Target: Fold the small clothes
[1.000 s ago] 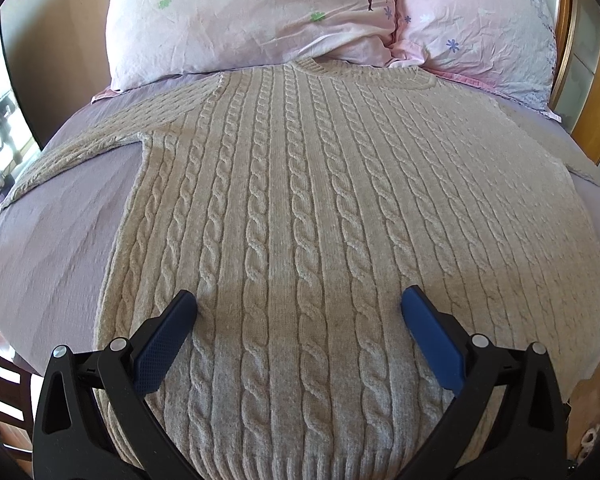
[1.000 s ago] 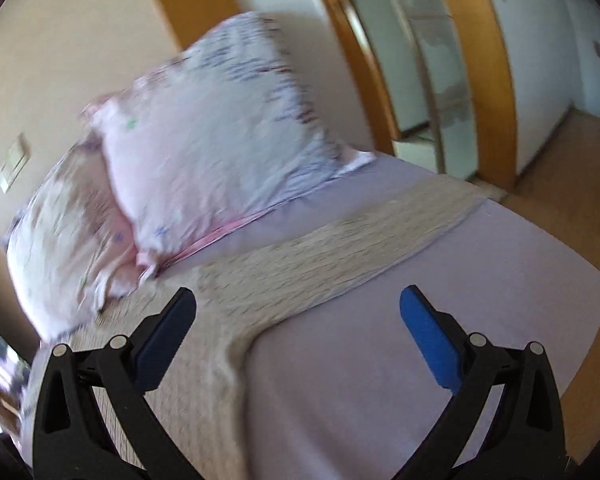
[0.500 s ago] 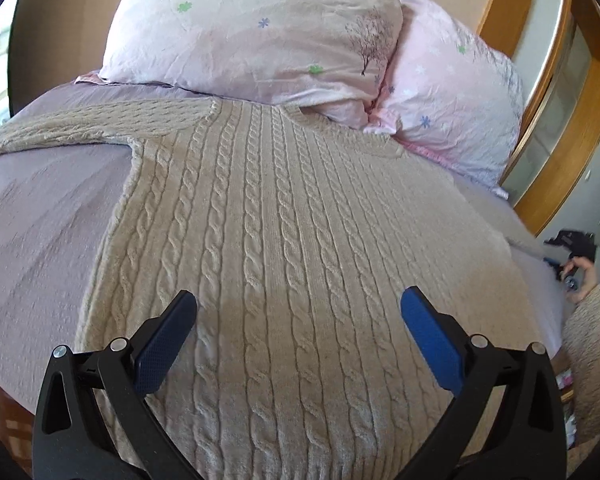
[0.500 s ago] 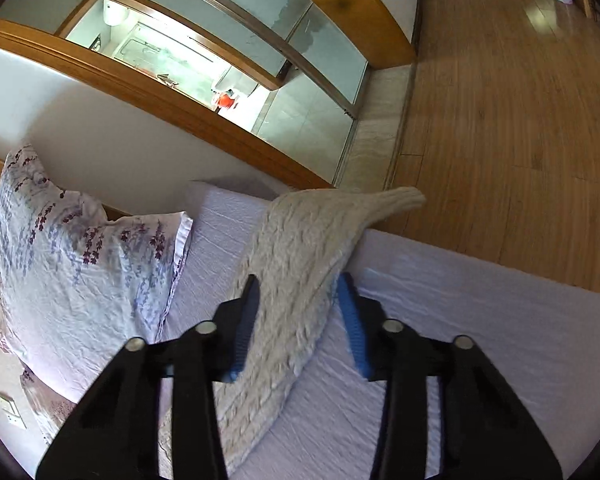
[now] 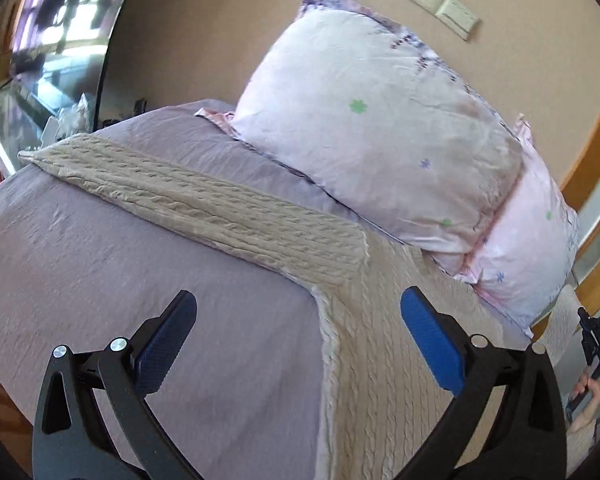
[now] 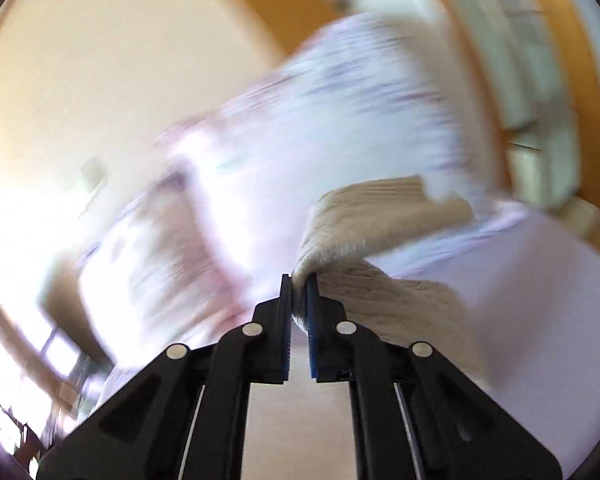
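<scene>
A beige cable-knit sweater lies flat on the lilac bed sheet. Its left sleeve stretches out toward the bed's left edge. My left gripper is open and empty, hovering above the sweater's left armpit and the sheet beside it. My right gripper is shut on the sweater's right sleeve and holds it lifted off the bed; the view is motion-blurred. The right gripper also shows small at the far right of the left wrist view.
Two pale floral pillows lean against the tan wall at the head of the bed. A wall socket plate is above them. A wooden door frame stands to the right. A mirror or window is at the far left.
My left gripper swung left, from the sweater's body to its left armpit and sleeve. My right gripper closed fully on the right sleeve and lifted it, moving fast.
</scene>
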A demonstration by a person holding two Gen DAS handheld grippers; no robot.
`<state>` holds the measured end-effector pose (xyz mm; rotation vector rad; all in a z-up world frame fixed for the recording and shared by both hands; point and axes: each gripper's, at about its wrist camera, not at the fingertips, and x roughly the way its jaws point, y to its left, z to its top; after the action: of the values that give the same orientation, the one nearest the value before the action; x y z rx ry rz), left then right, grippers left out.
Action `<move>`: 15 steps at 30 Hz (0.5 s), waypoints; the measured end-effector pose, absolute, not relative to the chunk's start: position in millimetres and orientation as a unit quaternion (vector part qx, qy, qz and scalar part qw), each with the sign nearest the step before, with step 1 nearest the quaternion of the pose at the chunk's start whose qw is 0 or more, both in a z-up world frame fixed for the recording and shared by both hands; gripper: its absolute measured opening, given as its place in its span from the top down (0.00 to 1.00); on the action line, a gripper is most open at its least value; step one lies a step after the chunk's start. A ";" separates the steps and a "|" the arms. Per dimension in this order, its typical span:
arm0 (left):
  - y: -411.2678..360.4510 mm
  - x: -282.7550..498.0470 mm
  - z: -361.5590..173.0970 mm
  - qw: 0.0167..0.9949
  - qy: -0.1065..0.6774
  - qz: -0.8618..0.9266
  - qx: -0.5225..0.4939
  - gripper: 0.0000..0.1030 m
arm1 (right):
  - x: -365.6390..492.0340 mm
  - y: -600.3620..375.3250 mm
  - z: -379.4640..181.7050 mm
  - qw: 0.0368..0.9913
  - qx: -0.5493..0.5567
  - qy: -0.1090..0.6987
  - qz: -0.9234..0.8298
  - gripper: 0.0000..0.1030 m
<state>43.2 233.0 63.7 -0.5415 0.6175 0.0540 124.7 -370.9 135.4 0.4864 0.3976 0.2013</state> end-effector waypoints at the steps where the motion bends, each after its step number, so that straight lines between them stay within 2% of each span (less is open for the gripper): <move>1: 240.7 46.2 61.5 0.915 0.302 0.035 -0.264 0.01 | 130.4 -330.3 136.3 0.942 0.213 0.211 0.149 0.87; 2: 250.4 51.2 59.8 0.914 0.305 0.056 -0.262 0.01 | 137.7 -284.8 131.6 0.931 0.182 0.241 0.202 0.81; 3: 259.7 54.1 57.8 0.912 0.308 0.071 -0.260 0.01 | 140.2 -252.5 125.9 0.921 0.158 0.266 0.236 0.62; 4: 267.8 57.9 55.9 0.910 0.313 0.076 -0.261 0.01 | 140.5 -226.2 121.1 0.915 0.133 0.281 0.257 0.47; 5: 277.5 62.5 53.9 0.906 0.321 0.079 -0.263 0.01 | 136.1 -205.7 119.1 0.917 0.105 0.278 0.268 0.44; 7: 296.6 65.8 49.8 0.900 0.326 0.091 -0.273 0.01 | 121.6 -191.7 122.3 0.932 0.065 0.248 0.258 0.23; 9: 319.9 68.1 44.2 0.892 0.321 0.109 -0.299 0.01 | 107.3 -199.4 128.0 0.948 0.047 0.216 0.231 0.11; 15: 387.4 78.8 13.7 0.833 0.310 0.128 -0.441 0.01 | 78.9 -278.1 127.7 0.957 0.089 0.225 0.158 0.10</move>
<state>78.8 387.4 13.7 -0.9348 0.6567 0.2714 78.9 -278.1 127.7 0.1807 0.4557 0.3201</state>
